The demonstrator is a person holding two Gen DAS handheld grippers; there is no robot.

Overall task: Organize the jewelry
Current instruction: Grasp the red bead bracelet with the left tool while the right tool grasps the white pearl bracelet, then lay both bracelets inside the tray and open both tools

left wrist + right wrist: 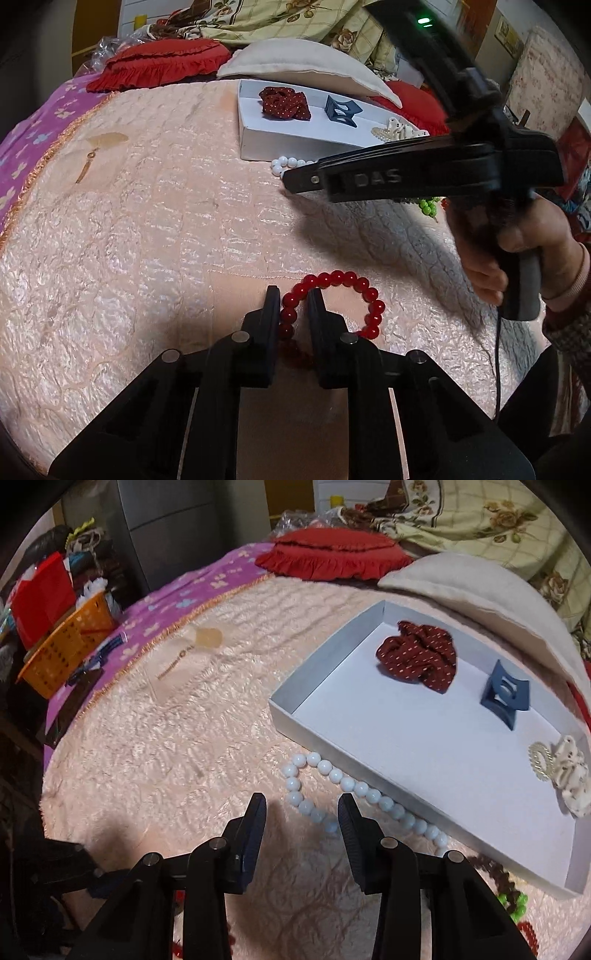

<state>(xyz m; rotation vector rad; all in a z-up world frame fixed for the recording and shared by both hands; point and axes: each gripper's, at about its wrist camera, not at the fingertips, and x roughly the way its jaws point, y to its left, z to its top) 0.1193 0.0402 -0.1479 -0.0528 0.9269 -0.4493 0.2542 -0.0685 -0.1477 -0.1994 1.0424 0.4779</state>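
Observation:
A red bead bracelet (369,295) lies on the pink quilted bedspread in the left wrist view. My left gripper (294,297) is shut on its left side, with a few beads pinched between the fingers. A strand of white beads (373,795) runs along the near wall of a shallow white box (280,706). My right gripper (302,805) hangs open just above the strand's curled end, with beads showing in the gap and neither pad touching them. Seen from the left wrist, the right gripper (291,178) covers most of the white beads (286,162).
The box holds a maroon scrunchie (417,655), a blue claw clip (504,694) and a cream hair clip (569,775). Green beads (513,904) and dark brown beads (496,877) lie by its near corner. Pillows (472,587) sit behind it, and an orange basket (62,646) stands off the bed's left edge.

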